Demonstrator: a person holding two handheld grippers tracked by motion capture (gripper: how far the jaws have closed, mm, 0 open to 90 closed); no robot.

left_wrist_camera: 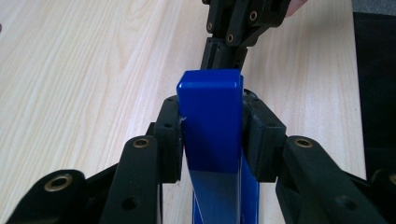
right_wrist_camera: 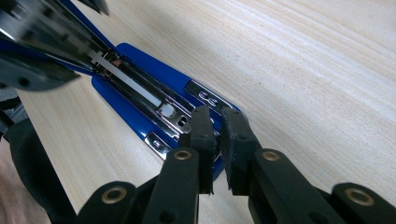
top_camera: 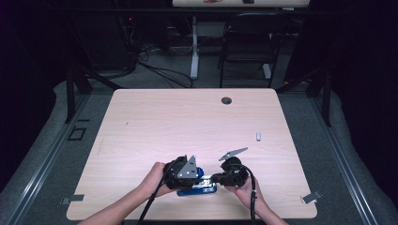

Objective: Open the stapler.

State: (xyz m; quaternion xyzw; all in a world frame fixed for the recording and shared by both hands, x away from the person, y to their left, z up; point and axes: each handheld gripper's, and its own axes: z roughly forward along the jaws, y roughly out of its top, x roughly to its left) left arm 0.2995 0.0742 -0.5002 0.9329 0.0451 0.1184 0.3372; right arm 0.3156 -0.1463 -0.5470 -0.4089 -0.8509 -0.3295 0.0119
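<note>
A light wooden table (top_camera: 141, 122) bears a blue stapler (top_camera: 199, 188) and a small white piece (top_camera: 258, 136).

1. The high view looks forward and down from above the person's side, far enough back to take in the whole table (top_camera: 141, 122) and the floor beyond it; both forearms enter from its bottom edge.
2. The left gripper view sits low and very close, facing along its own jaws across the tabletop, with the blue stapler (left_wrist_camera: 212, 126) right before the lens.
3. The right gripper view also sits close, tilted down onto the wood.
4. All three views share the stapler; the left gripper view also catches the right gripper (left_wrist_camera: 224, 53) beyond it
</note>
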